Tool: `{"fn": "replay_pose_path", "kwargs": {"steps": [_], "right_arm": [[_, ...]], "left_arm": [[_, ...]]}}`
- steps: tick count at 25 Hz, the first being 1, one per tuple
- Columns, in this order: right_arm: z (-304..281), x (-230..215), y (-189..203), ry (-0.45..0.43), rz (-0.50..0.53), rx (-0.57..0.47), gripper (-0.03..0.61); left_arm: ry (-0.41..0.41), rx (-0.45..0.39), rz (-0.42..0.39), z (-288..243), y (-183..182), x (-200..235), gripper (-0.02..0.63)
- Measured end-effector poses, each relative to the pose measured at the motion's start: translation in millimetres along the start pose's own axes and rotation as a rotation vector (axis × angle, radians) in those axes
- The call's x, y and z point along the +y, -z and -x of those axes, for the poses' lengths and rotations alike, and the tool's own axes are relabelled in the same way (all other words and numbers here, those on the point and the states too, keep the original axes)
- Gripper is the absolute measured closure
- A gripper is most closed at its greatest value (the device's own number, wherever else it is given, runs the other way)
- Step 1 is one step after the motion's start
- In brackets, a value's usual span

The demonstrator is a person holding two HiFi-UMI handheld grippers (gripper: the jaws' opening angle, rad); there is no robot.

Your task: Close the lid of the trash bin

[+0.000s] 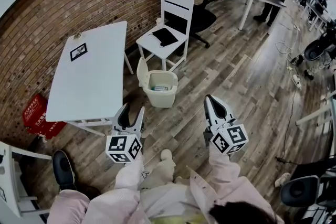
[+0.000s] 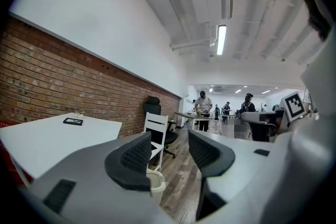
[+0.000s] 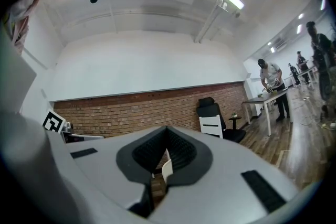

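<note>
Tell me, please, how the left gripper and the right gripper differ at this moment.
The left gripper has its jaws apart; the right gripper has its jaws together at the tips. In the head view the left gripper sits beside the white table, the right gripper over bare floor. Both hold nothing and point toward the open trash bin.

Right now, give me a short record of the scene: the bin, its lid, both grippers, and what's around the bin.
trash bin: cream, ahead of both grippers
lid: raised, standing open on the bin's table side
inside: a pale item, unclear what
left gripper: open, empty, short of the bin
right gripper: shut, empty, short of the bin
nearby: white table left of the bin, white chair behind it
</note>
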State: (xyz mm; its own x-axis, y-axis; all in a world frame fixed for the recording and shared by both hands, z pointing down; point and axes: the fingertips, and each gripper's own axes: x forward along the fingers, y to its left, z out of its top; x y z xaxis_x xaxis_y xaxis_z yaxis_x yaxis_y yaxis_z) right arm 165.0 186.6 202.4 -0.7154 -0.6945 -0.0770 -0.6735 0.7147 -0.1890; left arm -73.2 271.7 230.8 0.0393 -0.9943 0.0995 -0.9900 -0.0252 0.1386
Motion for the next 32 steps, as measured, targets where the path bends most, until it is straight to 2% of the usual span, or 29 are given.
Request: {"fn": "replay_pose_path", "kwargs": {"steps": [12, 17, 24, 32], "right_arm": [[-96.7, -5.5, 1.4, -0.012, 0.028, -0.005, 0.575], [-119.3, -10.4, 2.9, -0.004, 0.034, -0.006, 0.575], [-139.4, -22.4, 18.2, 0.022, 0.007, 0.017, 0.575], [-183.4, -32.5, 42.0, -0.015, -0.016, 0.076, 0.575]], "left_arm": [[0.033, -0.002, -0.002, -73.2, -13.8, 56.9, 0.391], [0.052, -0.006, -0.017, -97.0, -18.6, 69.3, 0.390], [0.060, 0.027, -0.010, -118.4, -7.0, 83.1, 0.387], [0.037, 0.073, 0.021, -151.4, 9.4, 102.5, 0.386]]}}
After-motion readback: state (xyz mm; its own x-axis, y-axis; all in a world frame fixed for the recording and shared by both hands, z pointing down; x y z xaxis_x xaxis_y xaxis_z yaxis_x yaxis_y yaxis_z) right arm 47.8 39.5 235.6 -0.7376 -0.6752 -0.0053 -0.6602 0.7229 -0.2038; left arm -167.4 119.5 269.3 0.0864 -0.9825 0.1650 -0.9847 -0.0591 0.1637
